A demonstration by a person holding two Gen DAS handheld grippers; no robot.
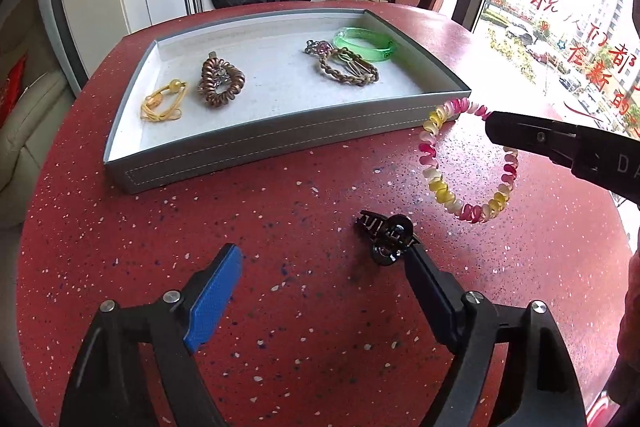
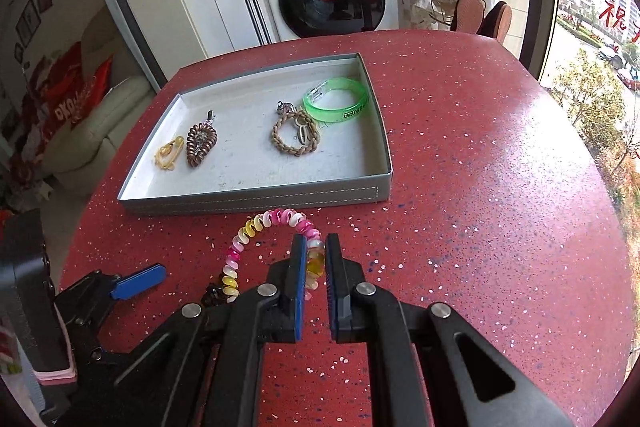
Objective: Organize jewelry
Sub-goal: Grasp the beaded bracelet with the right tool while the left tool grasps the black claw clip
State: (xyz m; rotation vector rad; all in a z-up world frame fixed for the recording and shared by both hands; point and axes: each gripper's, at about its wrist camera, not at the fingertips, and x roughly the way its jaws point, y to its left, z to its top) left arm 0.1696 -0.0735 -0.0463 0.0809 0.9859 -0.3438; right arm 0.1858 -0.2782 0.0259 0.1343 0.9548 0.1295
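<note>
Here the red speckled worktop (image 2: 480, 167) carries a grey tray (image 2: 256, 199) with a green bangle (image 2: 336, 103) inside — in front of it, the right gripper (image 2: 316, 263) pinches a pink-and-yellow coil band (image 2: 256, 227). The left gripper (image 1: 320, 267) gapes beside a black claw clip (image 1: 386, 237).

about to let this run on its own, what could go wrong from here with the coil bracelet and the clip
1. The right gripper pinches only a short stretch of the pink and yellow coil bracelet; the rest hangs loose and could snag on the tray front wall or slip free.
2. The black hair clip lies against the open left gripper's right finger, off centre; closing now may push it away.
</note>
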